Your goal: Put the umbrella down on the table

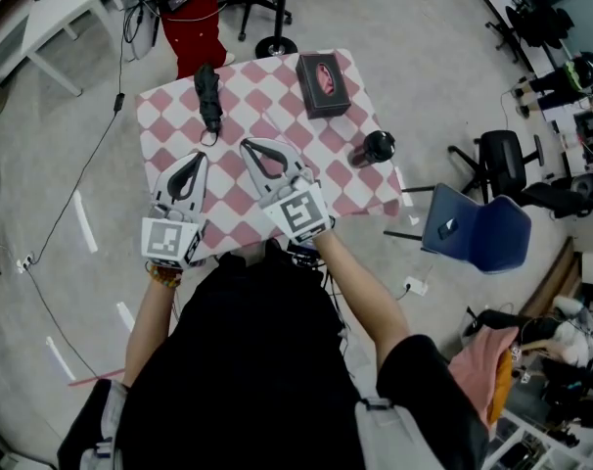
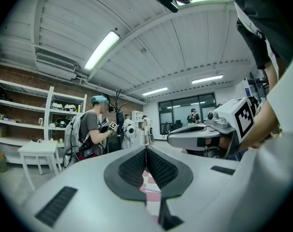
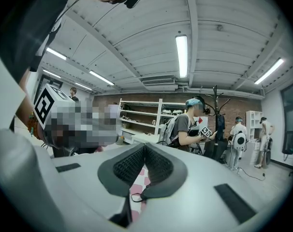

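Lying on the checked bench (image 1: 167, 117), the folded umbrella (image 1: 208, 96) sits just beyond the left gripper (image 1: 200, 157) and right gripper (image 1: 246, 146), both with jaws closed and empty; a tissue box (image 1: 323, 84) and a tumbler (image 1: 374, 149) stand aside.

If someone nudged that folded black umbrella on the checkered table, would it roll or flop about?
It might roll a little: the umbrella lies on its side on the tablecloth and looks roughly cylindrical. It keeps a straight shape, so probably stiff inside, with soft folded fabric outside. The thin loop at its near end would likely dangle when lifted.
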{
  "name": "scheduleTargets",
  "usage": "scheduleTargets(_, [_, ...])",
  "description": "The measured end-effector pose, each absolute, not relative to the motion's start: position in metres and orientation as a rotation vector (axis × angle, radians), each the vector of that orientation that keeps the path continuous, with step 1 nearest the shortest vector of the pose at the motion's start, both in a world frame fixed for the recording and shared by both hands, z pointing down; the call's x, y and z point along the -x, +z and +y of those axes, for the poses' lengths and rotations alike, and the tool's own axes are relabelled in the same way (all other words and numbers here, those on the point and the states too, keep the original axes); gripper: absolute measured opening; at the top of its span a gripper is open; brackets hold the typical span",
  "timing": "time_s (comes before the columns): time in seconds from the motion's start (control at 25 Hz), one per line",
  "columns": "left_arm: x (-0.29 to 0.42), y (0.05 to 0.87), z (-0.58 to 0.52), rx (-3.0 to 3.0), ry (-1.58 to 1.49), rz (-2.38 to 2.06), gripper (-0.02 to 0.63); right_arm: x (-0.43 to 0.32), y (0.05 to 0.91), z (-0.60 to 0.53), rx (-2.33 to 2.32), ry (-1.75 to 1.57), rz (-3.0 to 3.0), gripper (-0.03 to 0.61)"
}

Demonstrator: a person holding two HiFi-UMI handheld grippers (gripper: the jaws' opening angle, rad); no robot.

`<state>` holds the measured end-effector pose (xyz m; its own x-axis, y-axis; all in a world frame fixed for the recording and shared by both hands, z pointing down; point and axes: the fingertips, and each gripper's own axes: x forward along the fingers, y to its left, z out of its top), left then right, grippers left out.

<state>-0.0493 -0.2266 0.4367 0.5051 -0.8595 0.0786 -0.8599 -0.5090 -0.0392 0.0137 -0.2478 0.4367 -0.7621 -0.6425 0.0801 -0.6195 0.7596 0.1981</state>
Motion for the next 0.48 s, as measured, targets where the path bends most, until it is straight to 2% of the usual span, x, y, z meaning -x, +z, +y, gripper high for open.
scheduleTargets(0.48, [0.0495,0.4381,-0.226,-2.717,0.142,-1.554,0.013,-0.0142,0.4401,-0.2451,-0.989,-0.231,-2.803,0.017])
